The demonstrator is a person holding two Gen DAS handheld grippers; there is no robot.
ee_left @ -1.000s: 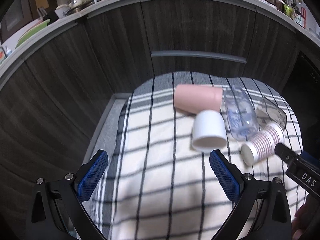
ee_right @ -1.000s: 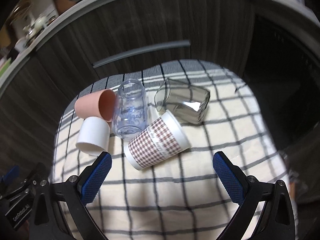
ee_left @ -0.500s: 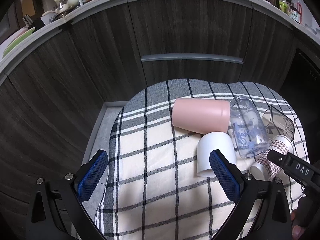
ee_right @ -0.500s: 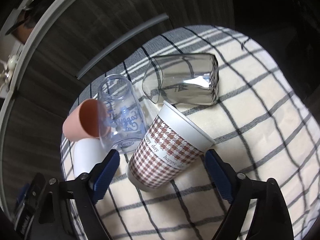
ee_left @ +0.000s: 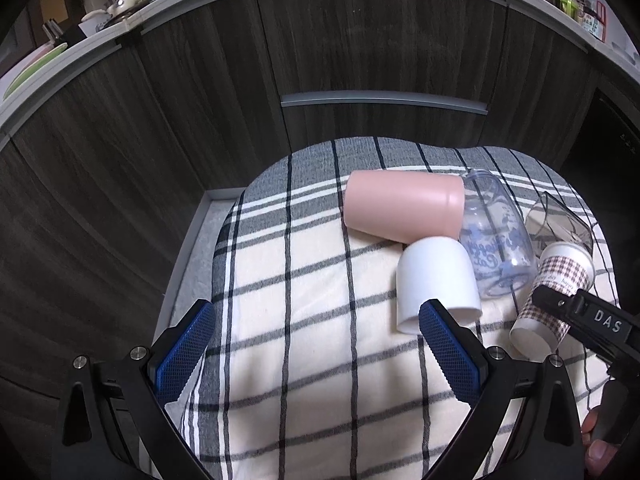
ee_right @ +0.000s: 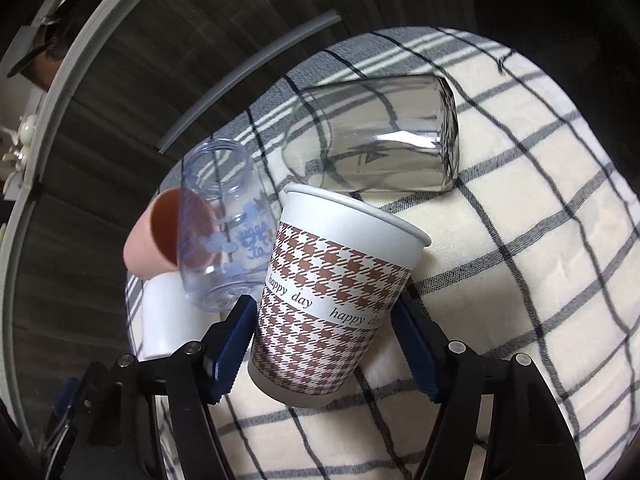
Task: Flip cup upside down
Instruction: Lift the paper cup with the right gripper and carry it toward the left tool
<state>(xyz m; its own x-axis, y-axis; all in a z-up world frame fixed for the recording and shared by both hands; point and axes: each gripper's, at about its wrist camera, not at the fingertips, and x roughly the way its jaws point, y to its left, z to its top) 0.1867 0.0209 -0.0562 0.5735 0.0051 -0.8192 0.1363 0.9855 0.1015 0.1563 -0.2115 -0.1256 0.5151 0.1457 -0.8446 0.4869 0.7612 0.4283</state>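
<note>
Fingers (ee_right: 236, 344) of the right gripper (ee_right: 326, 346) sit on both sides of the paper cup (ee_right: 332, 300), close to it, but a firm squeeze cannot be told.
Left gripper (ee_left: 316, 356) is wide open and holds nothing. Five cups lie on their sides on the checked cloth (ee_left: 304, 360), all with nothing in them: one paper cup, one white cup (ee_left: 434, 280), one see-through bottle (ee_right: 224, 240), one pink cup (ee_left: 400, 210), one grey glass (ee_right: 380, 148). The paper cup's mouth points away, its bottom toward the right gripper. They all lie bunched together.
</note>
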